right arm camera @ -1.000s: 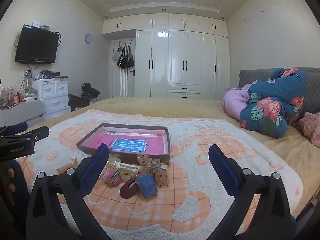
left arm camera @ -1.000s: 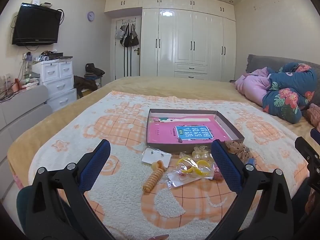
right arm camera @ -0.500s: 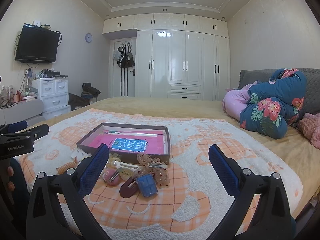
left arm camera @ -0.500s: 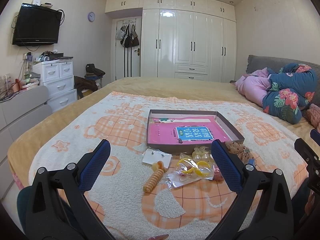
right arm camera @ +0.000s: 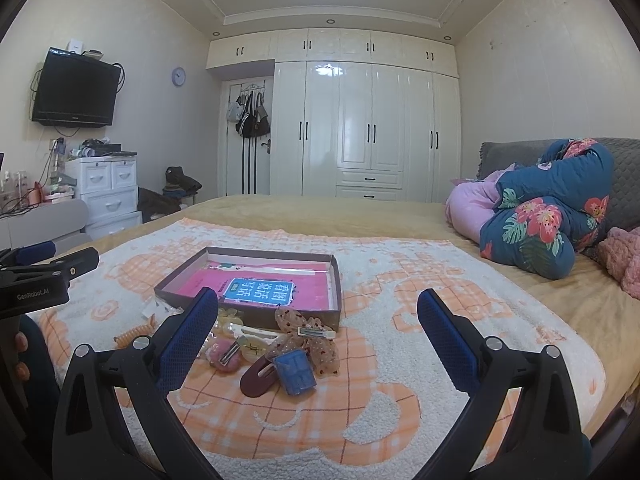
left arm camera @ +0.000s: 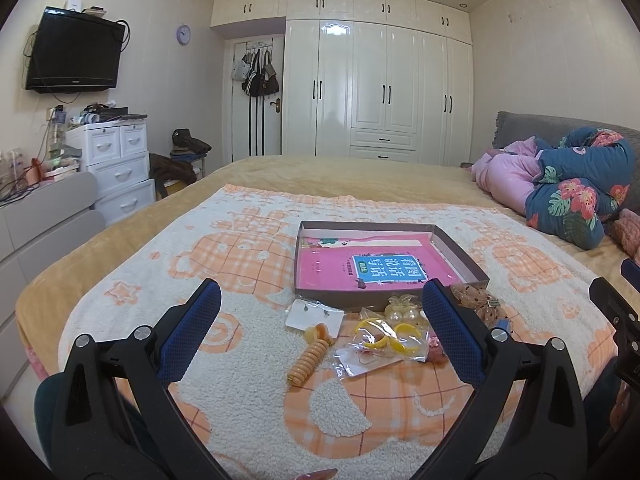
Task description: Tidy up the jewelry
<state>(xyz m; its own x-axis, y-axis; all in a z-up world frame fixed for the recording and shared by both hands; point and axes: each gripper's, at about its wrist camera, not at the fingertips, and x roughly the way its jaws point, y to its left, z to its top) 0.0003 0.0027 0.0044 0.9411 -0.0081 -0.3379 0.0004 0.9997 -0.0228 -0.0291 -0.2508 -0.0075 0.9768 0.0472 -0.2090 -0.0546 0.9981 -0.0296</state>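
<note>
A shallow brown box (left arm camera: 460, 254) (right arm camera: 336, 280) with a pink lining lies on the bed blanket. In front of it lies a pile of hair accessories: an orange spiral tie (left arm camera: 310, 362), an earring card (left arm camera: 314, 314), a bag of yellow rings (left arm camera: 384, 340), a blue clip (right arm camera: 296, 372), a maroon clip (right arm camera: 258, 378), a dotted bow with a metal clip (right arm camera: 312, 334) and a pink clip (right arm camera: 226, 354). My left gripper (left arm camera: 320, 312) is open and empty, just short of the pile. My right gripper (right arm camera: 318, 320) is open and empty, hovering near the pile.
An orange-and-white blanket (left arm camera: 248, 396) covers the bed. A floral quilt and pink bedding (right arm camera: 536, 220) lie at the far right. White drawers (left arm camera: 120, 168) and a grey bench stand off the bed's left side. The left gripper's body (right arm camera: 44, 280) shows at the right view's left edge.
Both grippers stay open and nearly still. The views shift only slightly, with the right view tilted a little upward.
</note>
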